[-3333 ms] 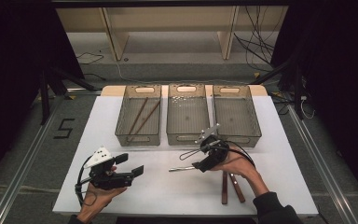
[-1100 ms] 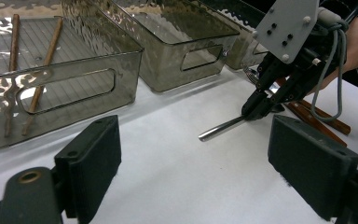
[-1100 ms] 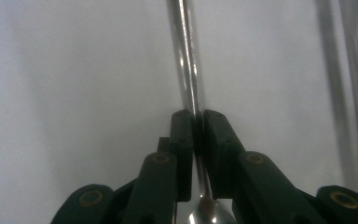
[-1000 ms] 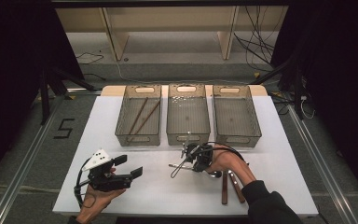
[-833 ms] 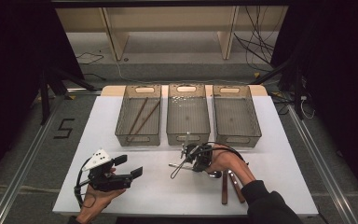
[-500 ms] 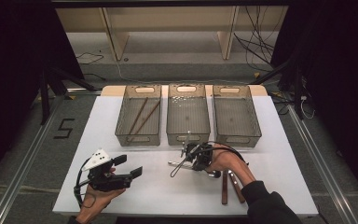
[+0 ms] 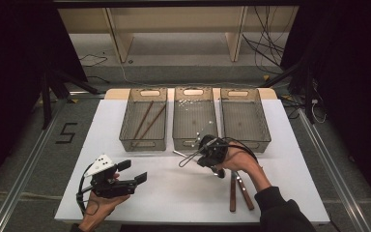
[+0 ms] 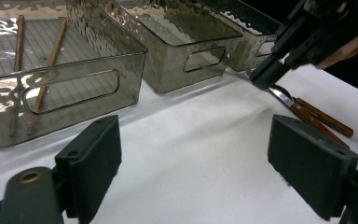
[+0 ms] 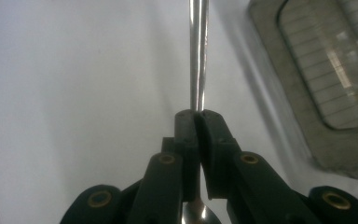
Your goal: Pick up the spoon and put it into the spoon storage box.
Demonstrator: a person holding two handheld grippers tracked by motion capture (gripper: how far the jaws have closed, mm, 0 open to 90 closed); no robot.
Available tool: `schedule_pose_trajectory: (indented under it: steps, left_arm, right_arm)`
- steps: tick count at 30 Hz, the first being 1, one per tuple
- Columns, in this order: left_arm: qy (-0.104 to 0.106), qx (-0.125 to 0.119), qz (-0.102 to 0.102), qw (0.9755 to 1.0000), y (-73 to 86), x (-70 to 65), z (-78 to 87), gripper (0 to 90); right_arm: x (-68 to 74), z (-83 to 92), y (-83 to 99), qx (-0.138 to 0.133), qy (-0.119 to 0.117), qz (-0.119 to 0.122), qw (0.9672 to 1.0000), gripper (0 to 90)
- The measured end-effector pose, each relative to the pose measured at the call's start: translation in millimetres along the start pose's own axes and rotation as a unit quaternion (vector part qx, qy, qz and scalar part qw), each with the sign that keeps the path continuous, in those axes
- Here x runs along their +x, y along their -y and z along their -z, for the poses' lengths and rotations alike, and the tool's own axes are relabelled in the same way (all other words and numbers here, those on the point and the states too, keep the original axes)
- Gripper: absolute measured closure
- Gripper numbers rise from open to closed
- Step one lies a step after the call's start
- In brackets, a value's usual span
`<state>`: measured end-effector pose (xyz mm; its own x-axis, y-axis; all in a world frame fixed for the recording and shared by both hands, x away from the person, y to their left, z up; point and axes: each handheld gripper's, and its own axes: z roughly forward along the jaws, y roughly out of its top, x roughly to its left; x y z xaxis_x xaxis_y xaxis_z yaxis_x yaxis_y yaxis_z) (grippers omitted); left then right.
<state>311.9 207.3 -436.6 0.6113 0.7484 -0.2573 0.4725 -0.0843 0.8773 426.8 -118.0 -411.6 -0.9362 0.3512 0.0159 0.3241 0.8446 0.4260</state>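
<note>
While the right tool [image 9: 196, 114] is clamped tight on a thin metal spoon [image 9: 198, 56], its jaws pinch the handle just above the bowl, so the long shaft juts out ahead of the pads, probably so it can be steered lengthwise into a bin. In the high view the right tool [image 7: 207, 153] sits near the middle of the tabletop [image 7: 174, 193], just short of the near end of the middle bin [image 7: 194, 116], with the spoon's handle [image 7: 179, 153] pointing left. That bin looks like the likely target, since it holds small shiny pieces, though what they are is too small to tell. The left bin [image 7: 144, 121] holds two brown sticks [image 7: 147, 121]; the right bin [image 7: 244, 116] looks bare. Two wood-handled utensils [image 7: 238, 191] lie toward the tabletop's near right corner, seemingly awaiting sorting. The left tool [image 7: 125, 176] rests by the near left edge, jaws wide apart and holding nothing.
</note>
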Motion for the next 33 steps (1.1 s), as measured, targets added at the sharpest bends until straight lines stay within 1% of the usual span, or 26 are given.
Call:
schedule_pose_trajectory:
  steps: [2, 4, 8, 9, 11, 14, 18, 22, 25, 32, 33]
  left_arm:
    - [0.000, 0.000, 0.001, 1.0000, 0.0, 0.3, 0.3, 17.1]
    - [0.000, -0.002, 0.002, 1.0000, 0.1, 0.7, 0.7, 17.1]
    - [0.000, -0.004, 0.004, 1.0000, 0.2, 1.1, 1.0, 17.1]
    - [0.000, -0.005, 0.004, 1.0000, 0.1, 1.0, 1.0, 17.1]
    - [-0.001, -0.005, 0.004, 1.0000, 0.1, 1.0, 1.0, 17.1]
    - [-0.001, -0.007, 0.004, 1.0000, 0.1, 1.1, 1.5, 17.1]
    - [-0.002, -0.011, 0.005, 0.9999, 0.6, 1.8, 1.5, 17.1]
    - [-0.002, -0.014, 0.004, 0.9999, 0.5, 2.4, 1.9, 17.1]
    - [-0.003, -0.015, 0.003, 0.9999, 0.6, 2.3, 1.8, 17.1]
    - [-0.005, -0.016, 0.001, 0.9999, 0.9, 3.0, 2.3, 17.1]
    - [-0.005, -0.016, 0.002, 0.9999, 0.9, 3.0, 2.4, 17.1]
  right_arm:
    - [-4.3, 6.7, -1.1, -0.027, 0.000, -0.011, 0.9996, 86.3]
    - [-9.7, 14.1, -1.3, -0.049, -0.004, -0.026, 0.9985, 86.3]
    - [-18.5, 25.8, -3.3, -0.079, 0.006, -0.058, 0.9952, 86.3]
    - [-20.7, 27.3, -3.7, -0.087, 0.014, -0.056, 0.9946, 86.3]
    - [-23.4, 31.3, -5.5, -0.098, 0.019, -0.064, 0.9930, 86.3]
    - [-27.3, 36.3, -8.2, -0.111, 0.027, -0.078, 0.9904, 86.3]
    - [-33.0, 41.2, -11.2, -0.131, 0.037, -0.095, 0.9861, 86.3]
    - [-36.5, 46.6, -15.5, -0.144, 0.048, -0.099, 0.9834, 86.3]
    - [-38.7, 50.6, -19.3, -0.156, 0.055, -0.107, 0.9804, 86.3]
    - [-48.3, 56.0, -26.7, -0.171, 0.070, -0.124, 0.9749, 86.3]
    - [-49.4, 56.6, -27.9, -0.174, 0.074, -0.128, 0.9736, 86.3]
